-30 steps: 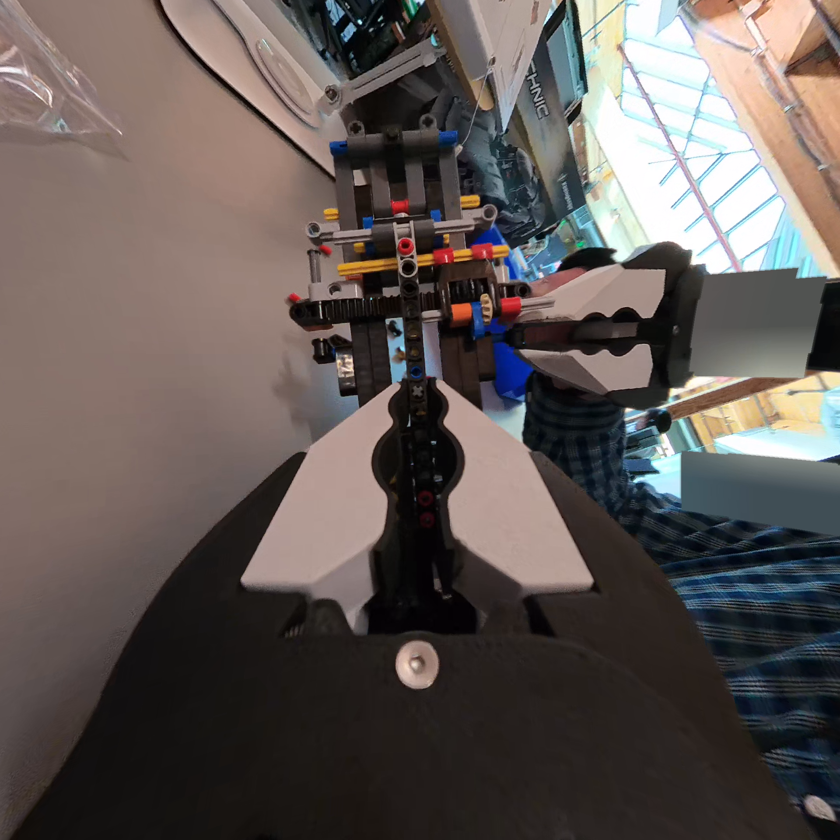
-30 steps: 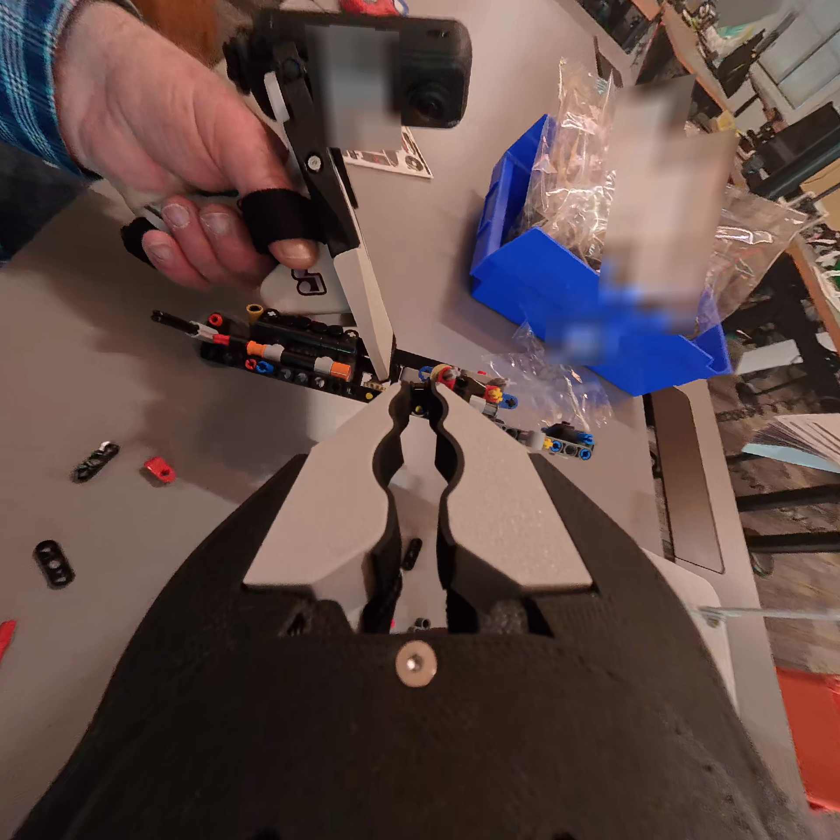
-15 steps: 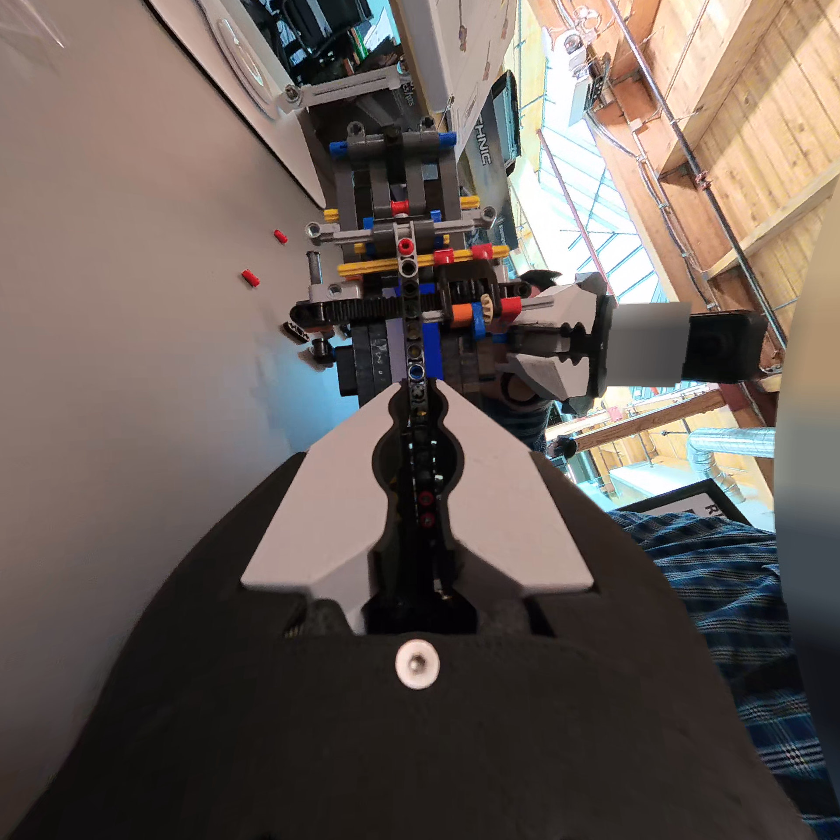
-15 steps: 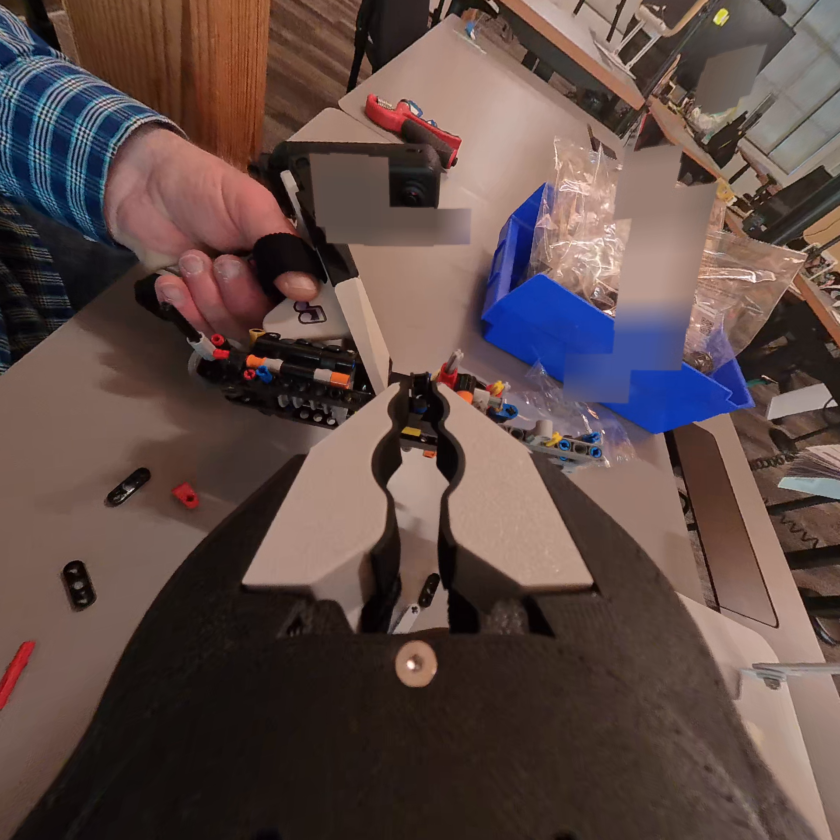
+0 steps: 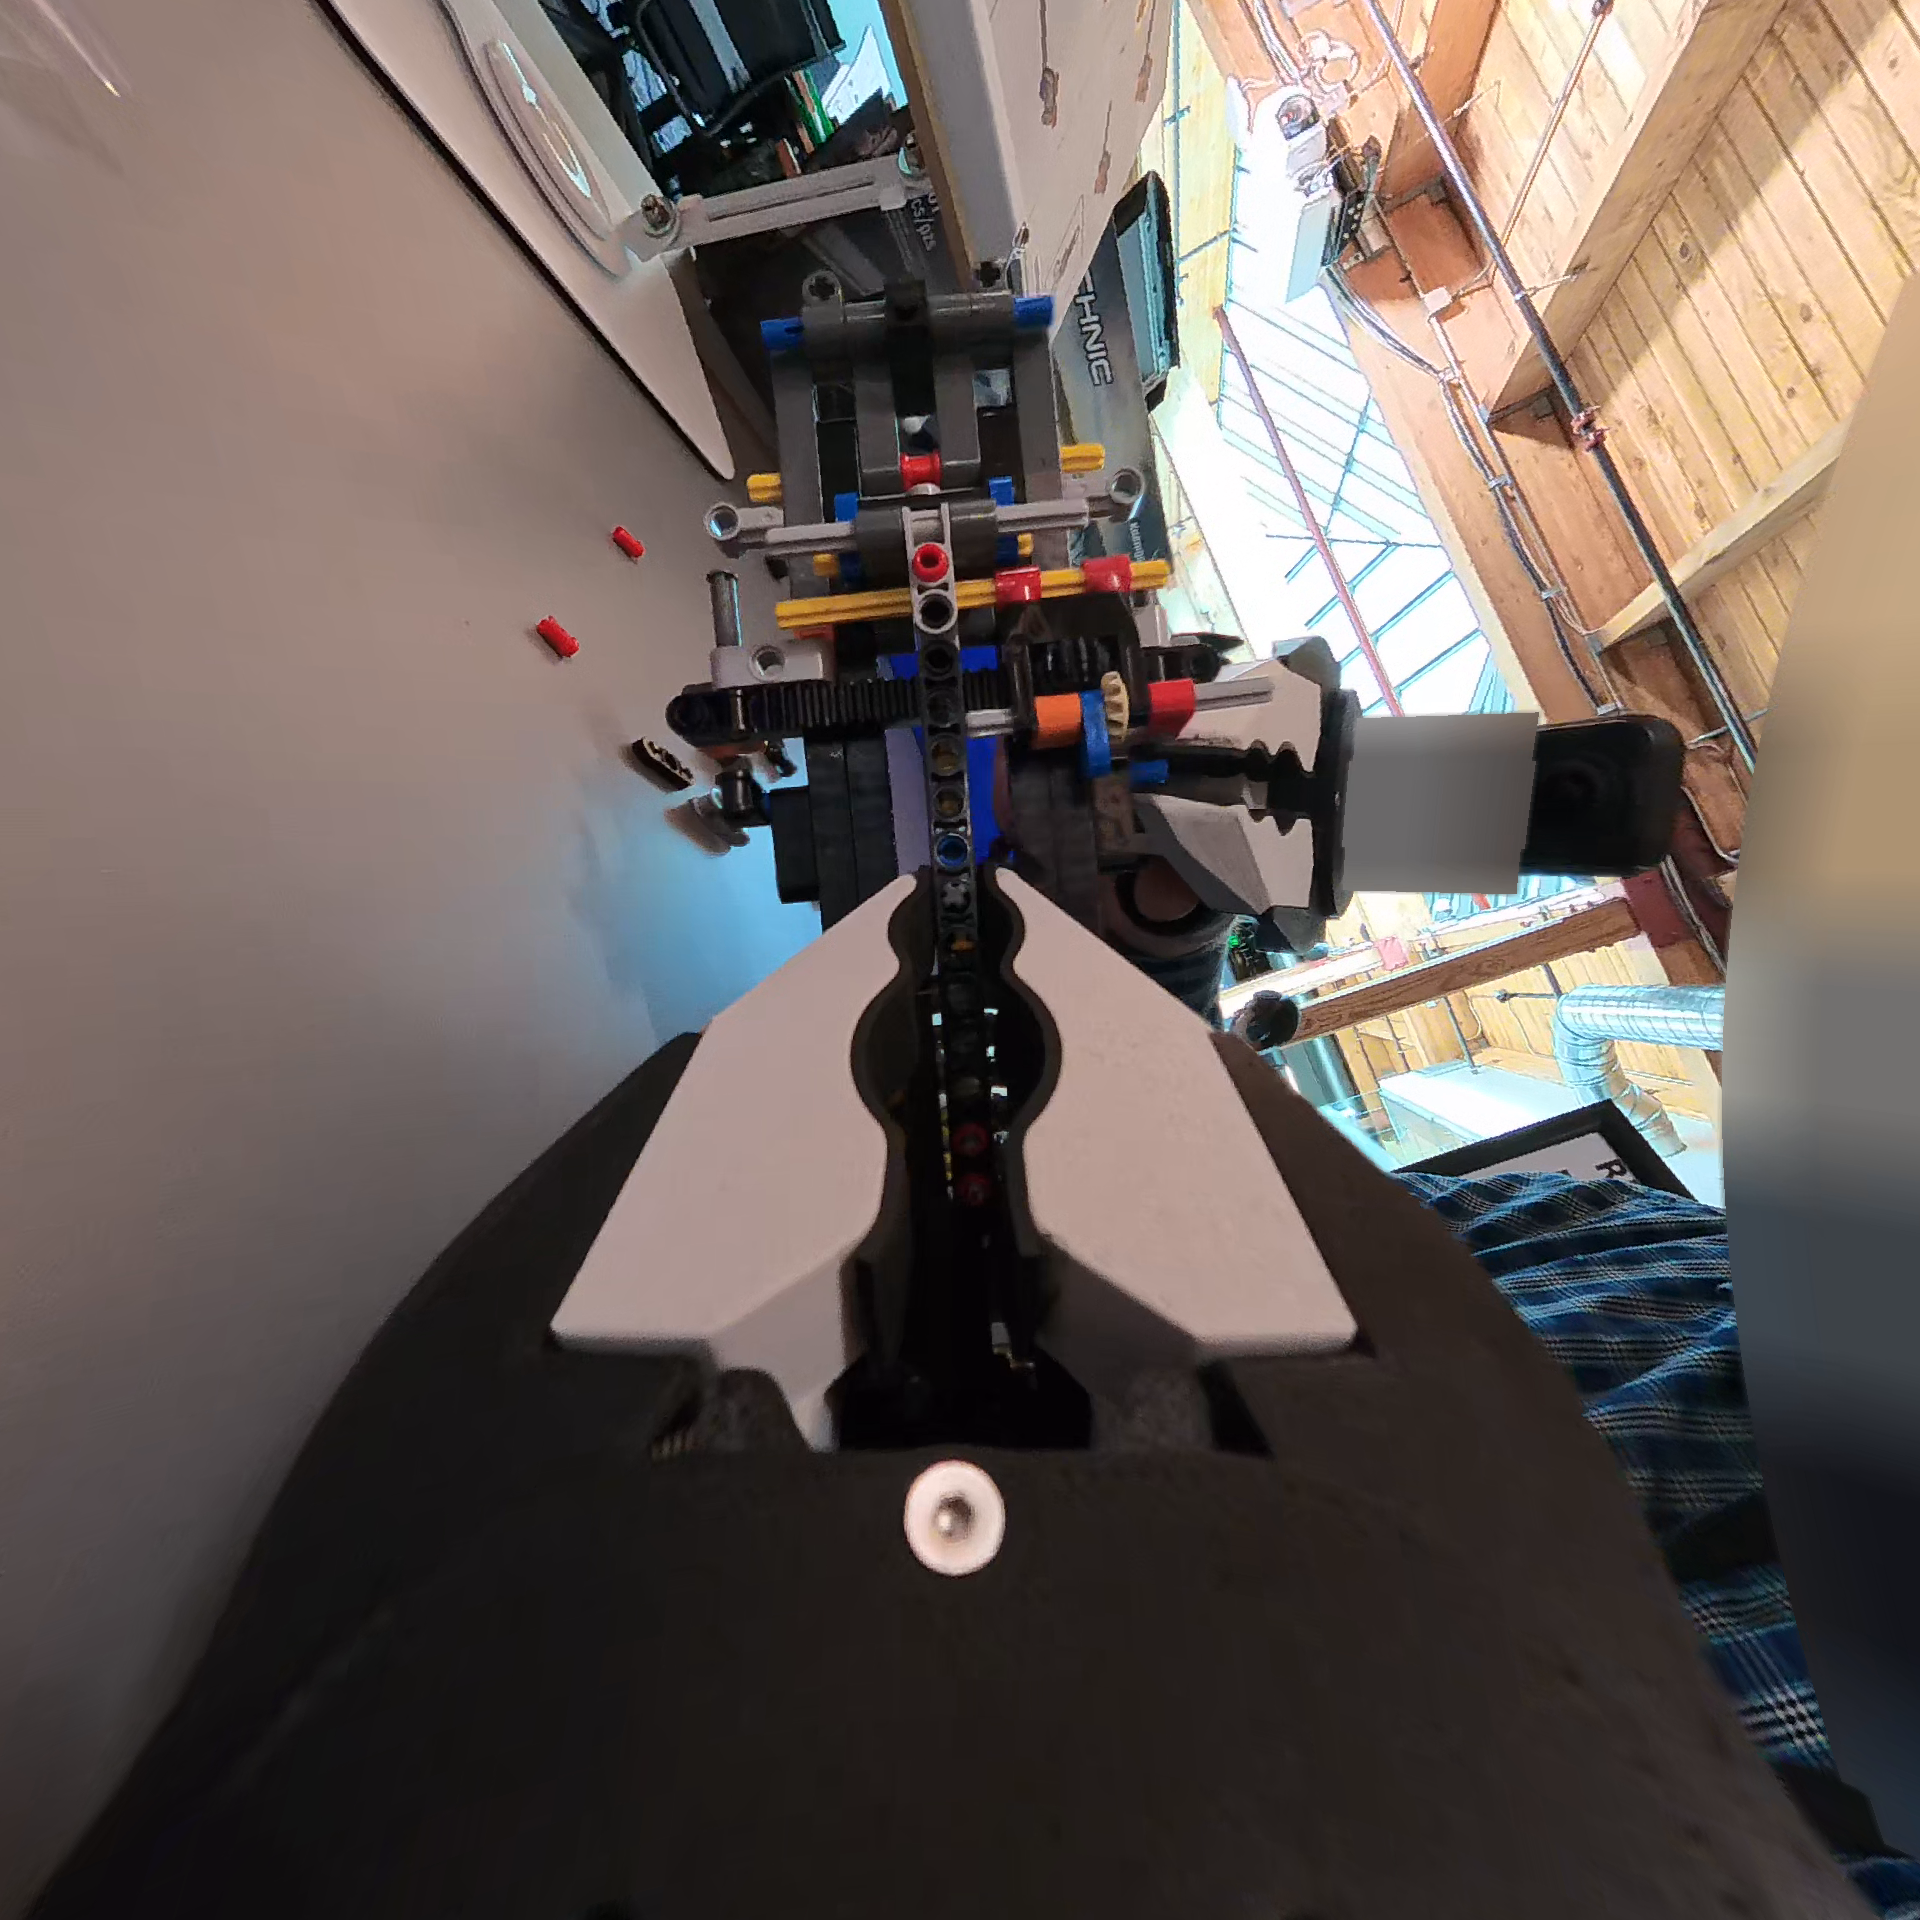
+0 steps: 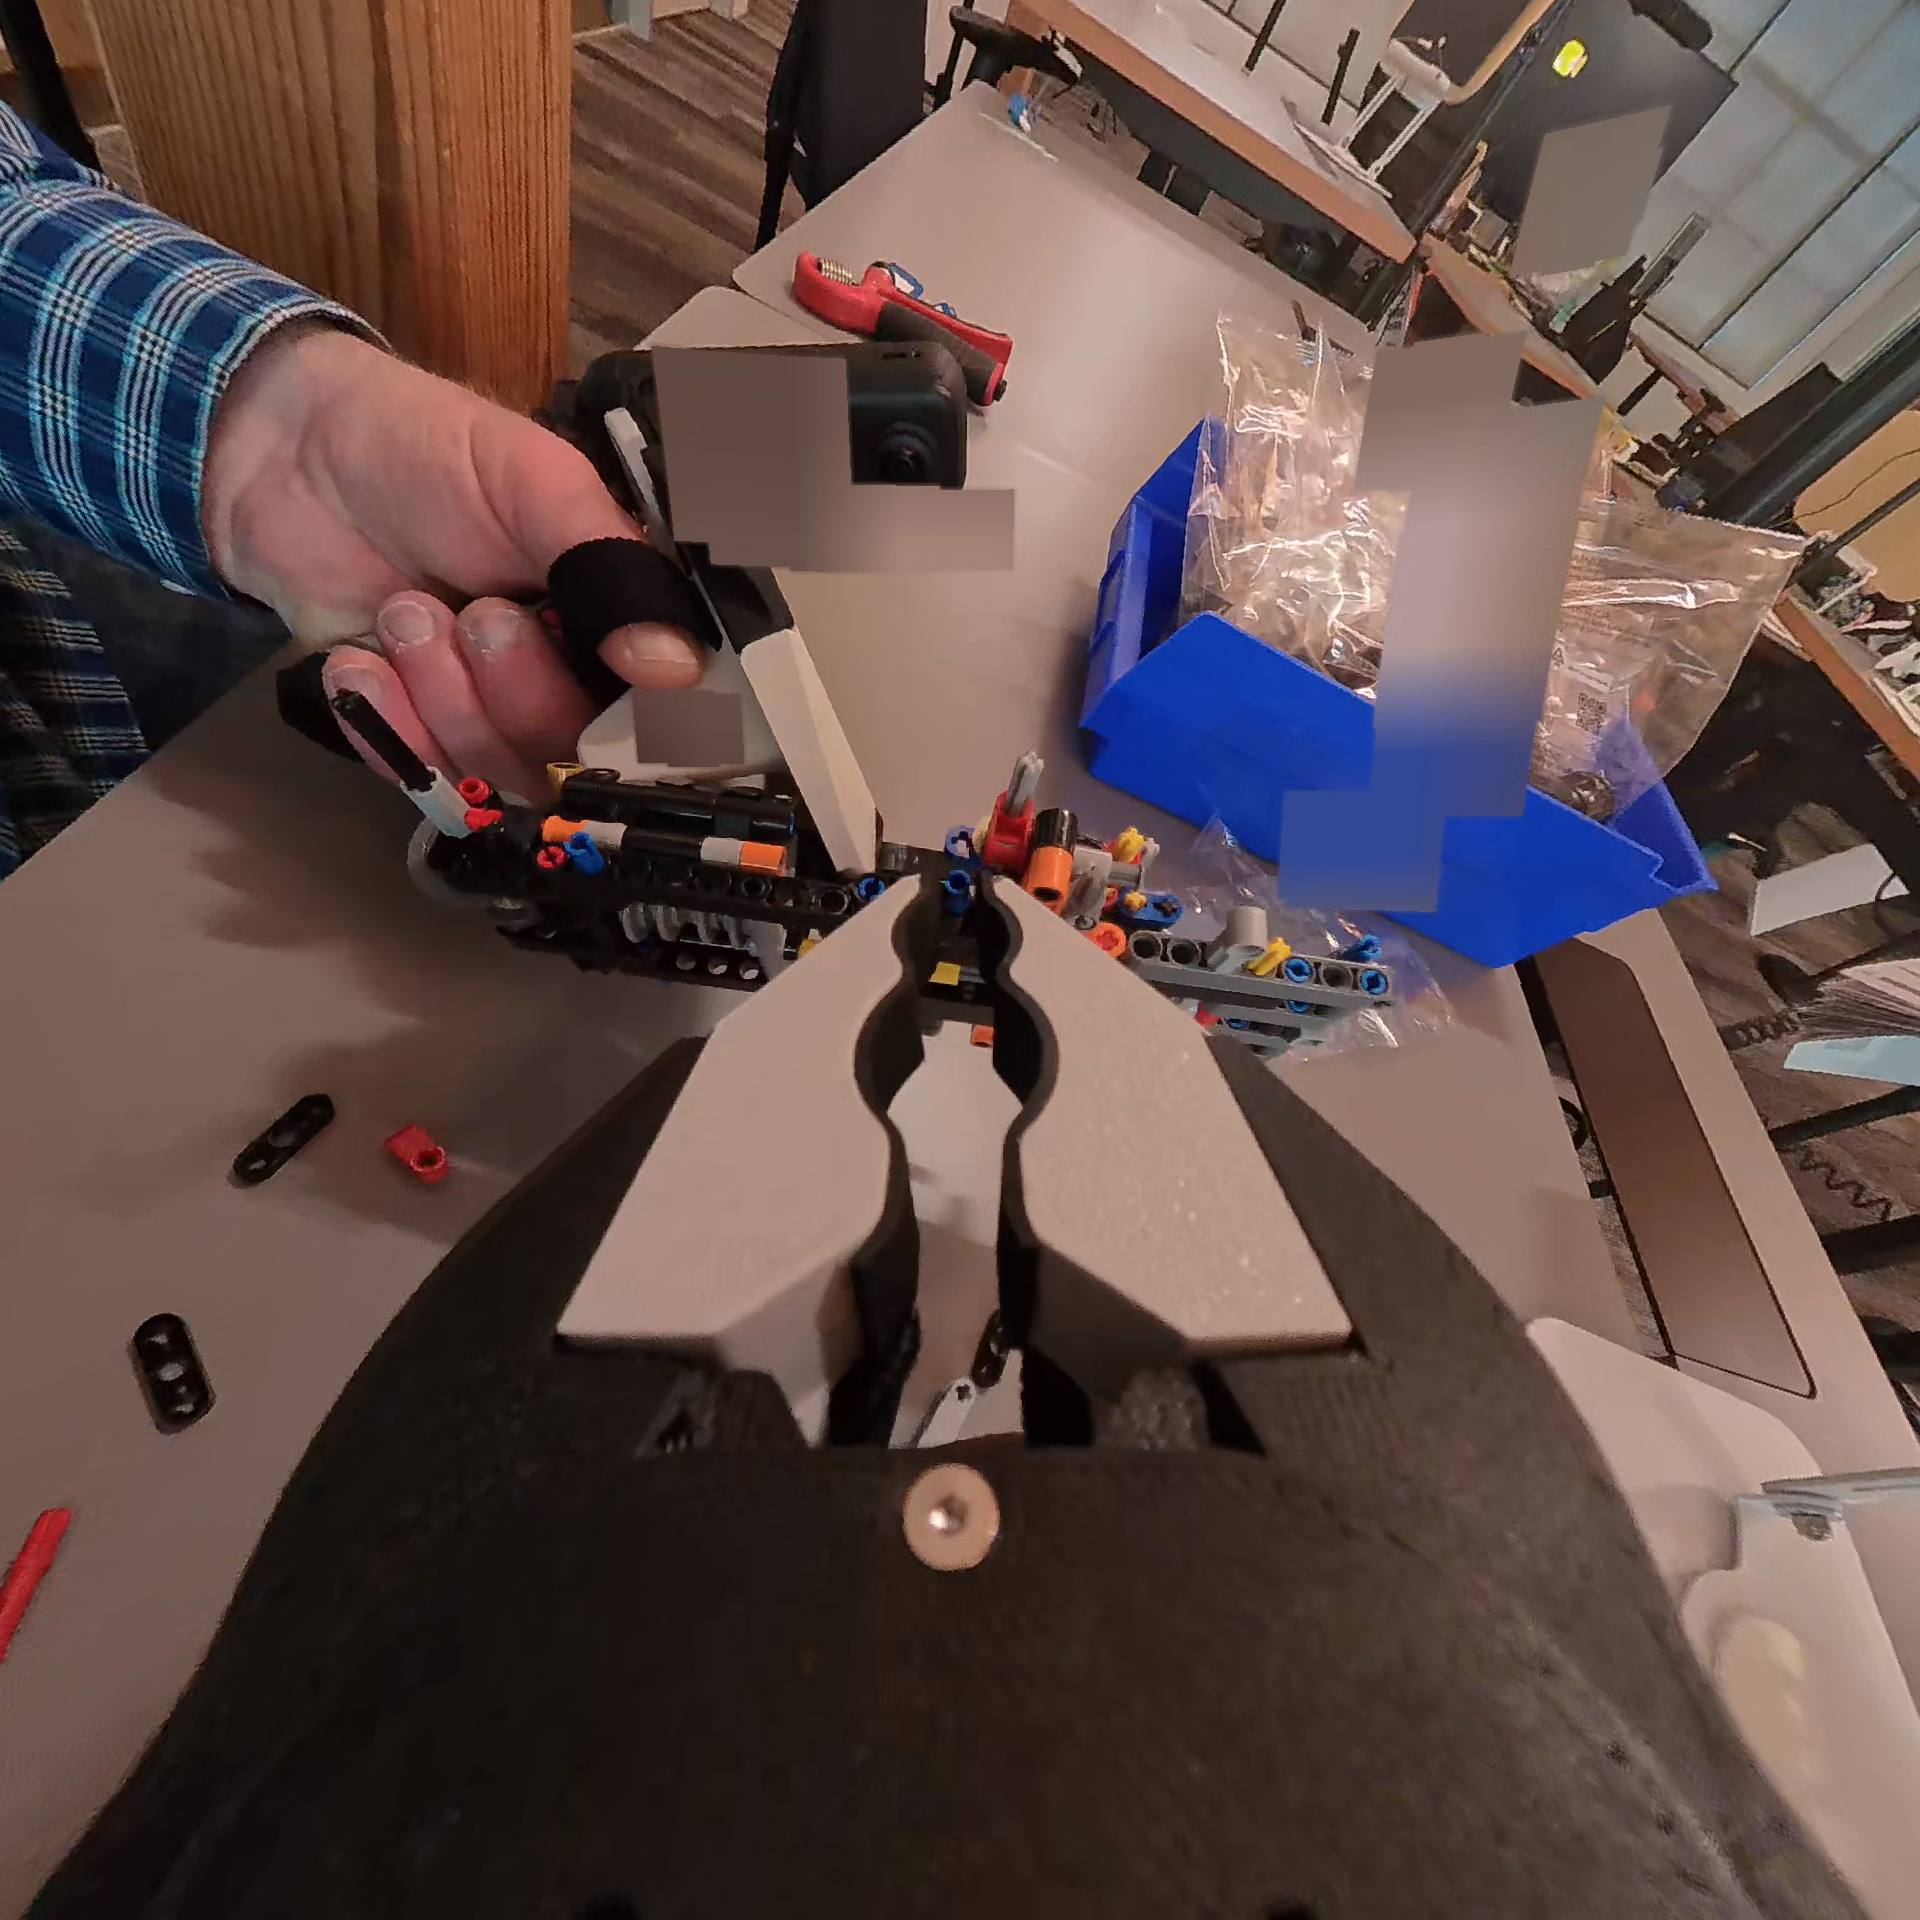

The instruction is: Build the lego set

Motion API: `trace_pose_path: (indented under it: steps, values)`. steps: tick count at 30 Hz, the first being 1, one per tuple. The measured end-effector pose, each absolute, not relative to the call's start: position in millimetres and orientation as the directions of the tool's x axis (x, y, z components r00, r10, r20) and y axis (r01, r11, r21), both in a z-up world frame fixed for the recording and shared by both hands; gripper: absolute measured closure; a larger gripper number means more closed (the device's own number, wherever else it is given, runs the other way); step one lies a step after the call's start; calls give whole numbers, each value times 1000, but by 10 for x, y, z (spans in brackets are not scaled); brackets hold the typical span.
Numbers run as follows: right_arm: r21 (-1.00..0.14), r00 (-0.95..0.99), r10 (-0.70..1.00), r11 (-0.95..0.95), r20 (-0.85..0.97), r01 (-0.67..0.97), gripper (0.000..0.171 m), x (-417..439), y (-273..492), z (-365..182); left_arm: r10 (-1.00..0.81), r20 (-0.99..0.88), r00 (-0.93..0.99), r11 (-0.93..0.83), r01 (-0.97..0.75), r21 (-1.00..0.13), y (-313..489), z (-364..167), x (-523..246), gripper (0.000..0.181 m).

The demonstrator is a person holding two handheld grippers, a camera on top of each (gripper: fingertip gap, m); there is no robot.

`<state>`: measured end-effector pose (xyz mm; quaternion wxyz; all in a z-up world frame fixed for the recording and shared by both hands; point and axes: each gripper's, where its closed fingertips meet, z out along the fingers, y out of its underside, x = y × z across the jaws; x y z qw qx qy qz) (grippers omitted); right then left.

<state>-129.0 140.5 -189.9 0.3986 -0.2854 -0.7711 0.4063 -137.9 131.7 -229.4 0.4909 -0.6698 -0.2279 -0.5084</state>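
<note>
The lego set is well under way but, judging by the loose parts, far from finished: a multi-coloured assembly of black, grey, yellow, red and blue beams, axles and gears point(image 5: 935, 644) already stands as one connected frame with a black toothed rack point(image 5: 831, 707) across it. The left tool point(image 5: 956, 894) is clenched on a long black perforated beam point(image 5: 948, 790) running down the middle of that assembly, so the model is lifted clear of the grey worktop point(image 6: 260, 987). The right tool point(image 6: 951, 899) closes in on the assembly's side, its tips on the cluster by the orange bush point(image 6: 1049, 868); whether it truly grips a piece there I cannot tell. Left to do: beside the assembly lie unused pieces, namely two short black link beams point(image 6: 283, 1138), a small red connector point(image 6: 418, 1153) and a red axle point(image 6: 31, 1569). Beyond the assembly, a blue plastic bin point(image 6: 1299, 748) holds clear bags of more parts point(image 6: 1309, 520).
</note>
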Motion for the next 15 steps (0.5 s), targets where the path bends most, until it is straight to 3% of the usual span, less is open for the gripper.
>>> trace_pose_path:
  steps: [15]
  values:
    - [-823, -532, 761, 536, 372, 191, 162, -1177, 1221, -2012, -85, 780, 620, -432, 683, -590, 1318, -2435, -1454, 175]
